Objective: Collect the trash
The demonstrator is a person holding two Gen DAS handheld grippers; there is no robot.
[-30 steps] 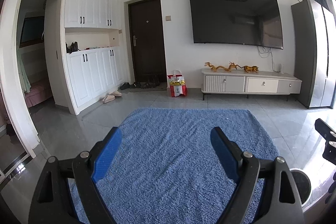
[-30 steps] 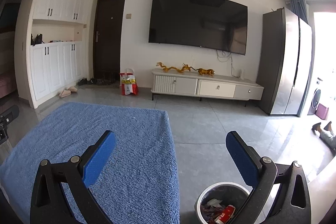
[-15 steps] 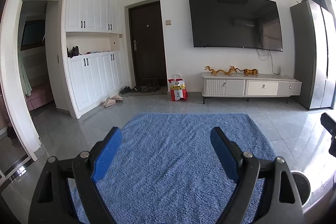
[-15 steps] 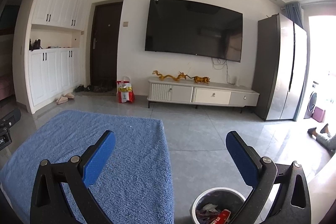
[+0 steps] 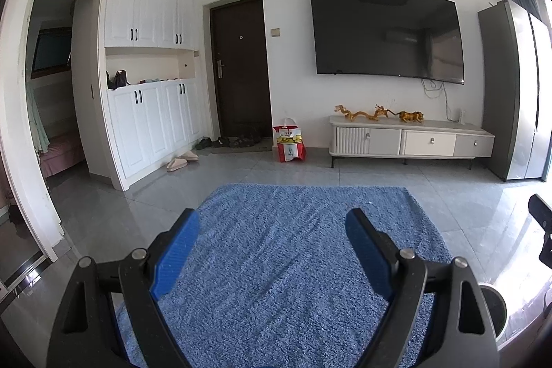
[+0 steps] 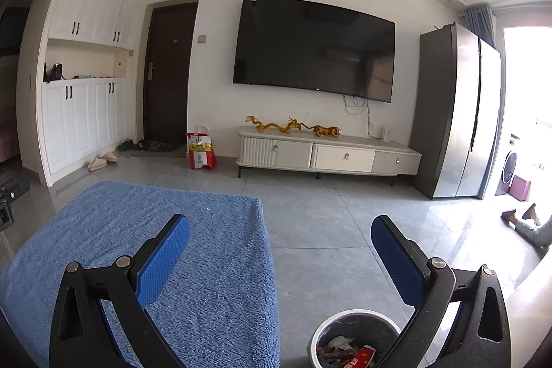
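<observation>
From the left wrist view, your left tool [image 5: 272, 250] hangs over the blue rug [image 5: 293, 257] with its blue pads spread wide and nothing between them. Ahead stand the dark entry door [image 5: 239, 71], the wall-mounted TV [image 5: 386, 35] and the white TV cabinet [image 5: 410, 140], with a red-and-white bag [image 5: 289, 145] on the floor between door and cabinet. At the lower right edge a sliver of the trash bin [image 5: 495, 309] shows — just off the rug's corner.

From the right wrist view, your right tool [image 6: 280, 259] is also spread wide and empty, straddling the rug's right edge and the grey tiled floor [image 6: 327, 219]. The trash bin sits on the tiles just beside the rug, below the right pad, holding crumpled wrappers [image 6: 345, 350] — one of them red. A grey refrigerator [image 6: 455, 112] stands to the right.
</observation>
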